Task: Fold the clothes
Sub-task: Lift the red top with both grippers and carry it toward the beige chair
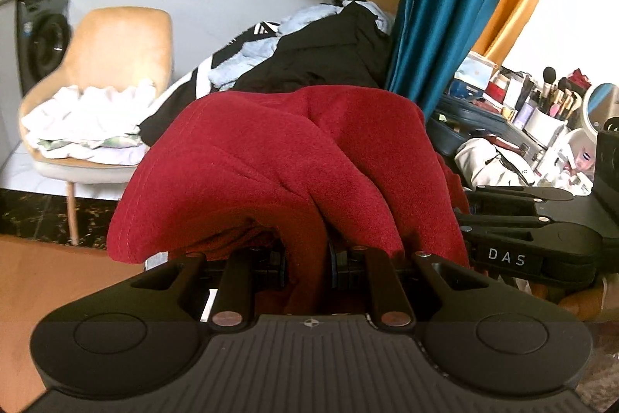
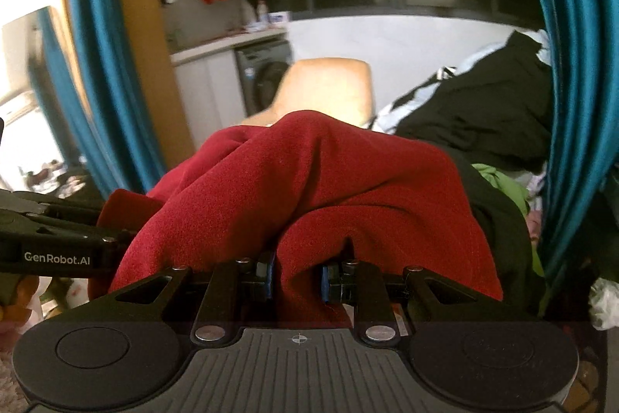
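Your left gripper [image 1: 307, 268] and right gripper [image 2: 296, 275] each pinch a bunch of the dark red fleece garment [image 1: 278, 157], lifted between them. Uneven tension could pull the thick fleece from the narrow pads [image 2: 324, 282], spoiling the fold.

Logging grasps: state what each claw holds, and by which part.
Both hold the same dark red fleece garment. The left claw and right claw each pinch a bunched fold; which part of the garment cannot be told.

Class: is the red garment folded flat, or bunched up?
Bunched: the red garment drapes in thick creases over both the left gripper and right gripper.
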Demonstrator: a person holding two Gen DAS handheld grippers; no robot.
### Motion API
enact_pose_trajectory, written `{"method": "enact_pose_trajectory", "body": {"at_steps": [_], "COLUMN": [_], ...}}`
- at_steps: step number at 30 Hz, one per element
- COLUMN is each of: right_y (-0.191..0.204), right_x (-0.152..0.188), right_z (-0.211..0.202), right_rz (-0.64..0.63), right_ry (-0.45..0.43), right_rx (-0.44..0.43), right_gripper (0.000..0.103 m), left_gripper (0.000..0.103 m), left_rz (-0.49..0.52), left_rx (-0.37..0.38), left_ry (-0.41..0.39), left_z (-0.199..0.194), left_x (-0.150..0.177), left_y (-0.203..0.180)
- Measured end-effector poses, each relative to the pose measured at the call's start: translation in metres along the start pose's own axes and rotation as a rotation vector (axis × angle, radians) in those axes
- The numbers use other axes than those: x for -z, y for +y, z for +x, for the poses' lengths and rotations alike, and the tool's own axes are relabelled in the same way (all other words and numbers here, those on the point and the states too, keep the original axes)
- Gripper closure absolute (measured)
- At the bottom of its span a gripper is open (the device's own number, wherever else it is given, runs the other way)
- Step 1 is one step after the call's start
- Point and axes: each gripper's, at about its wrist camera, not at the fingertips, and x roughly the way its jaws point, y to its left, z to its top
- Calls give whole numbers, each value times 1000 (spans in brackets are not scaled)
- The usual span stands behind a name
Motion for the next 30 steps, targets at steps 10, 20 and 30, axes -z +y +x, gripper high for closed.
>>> {"method": "enact_pose_trajectory", "body": {"at_steps": [10, 20, 30], "right_y": [101, 213, 244], "right_x": [-71, -146, -172], "right_z": [141, 277, 383], "right_rz": [30, 51, 37], "right_ry": [9, -38, 82], "right_rx": [90, 84, 18], "right_gripper": [83, 84, 84], "left_gripper": [86, 85, 85], "left_rz": [35, 78, 35], "left_rx": [86, 80, 33], "left_ry": [32, 33, 102], "left_z": [0, -9, 21], "left_x": [-67, -131, -143], "left_y": [184, 341, 431]}}
